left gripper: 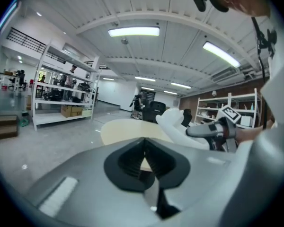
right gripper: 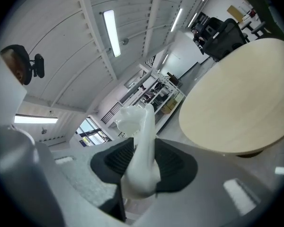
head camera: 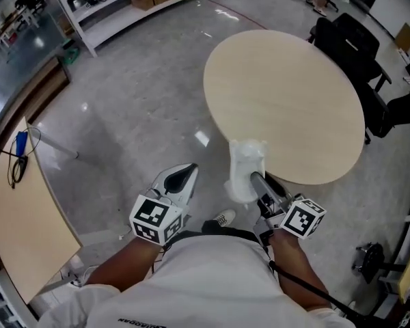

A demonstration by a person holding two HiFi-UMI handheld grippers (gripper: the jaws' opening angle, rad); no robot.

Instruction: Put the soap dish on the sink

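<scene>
The white soap dish (head camera: 246,169) stands on edge between the jaws of my right gripper (head camera: 258,182), which is shut on it, just off the near rim of a round beige table (head camera: 287,101). The right gripper view shows the soap dish (right gripper: 142,145) pinched between the black pads of that gripper (right gripper: 143,162), with the table (right gripper: 236,108) ahead on the right. My left gripper (head camera: 182,176) hangs over the floor to the left, shut and empty. Its own view shows the left gripper (left gripper: 144,160) with jaws together and the soap dish (left gripper: 177,124) off to the right. No sink is in view.
Black office chairs (head camera: 355,46) stand behind the round table at the right. A white shelving unit (head camera: 123,5) lines the far wall. A wooden desk (head camera: 20,217) with a cable on it runs along the left. Grey polished floor lies between them.
</scene>
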